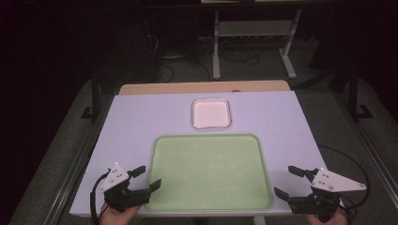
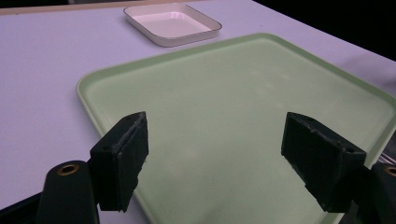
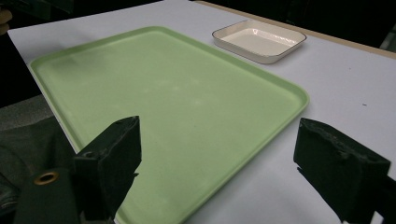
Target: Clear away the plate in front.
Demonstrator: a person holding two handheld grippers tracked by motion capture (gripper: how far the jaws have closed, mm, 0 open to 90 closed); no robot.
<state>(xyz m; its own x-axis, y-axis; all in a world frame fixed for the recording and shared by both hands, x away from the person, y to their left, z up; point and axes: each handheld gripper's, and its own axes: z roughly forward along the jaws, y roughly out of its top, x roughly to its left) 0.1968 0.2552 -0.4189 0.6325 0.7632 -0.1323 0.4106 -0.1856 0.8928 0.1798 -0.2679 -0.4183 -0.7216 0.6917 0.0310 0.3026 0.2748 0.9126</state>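
Gaping wide w/ nothing held: left claw [image 1: 146,178], right claw [image 1: 285,181]; green tray [image 1: 206,173] corners cropped in gripper views.

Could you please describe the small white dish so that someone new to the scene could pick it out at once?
Start at the big green tray on the white table. Just beyond its far edge sits the small white dish, squarish, shallow, dark-rimmed and far smaller than the tray.
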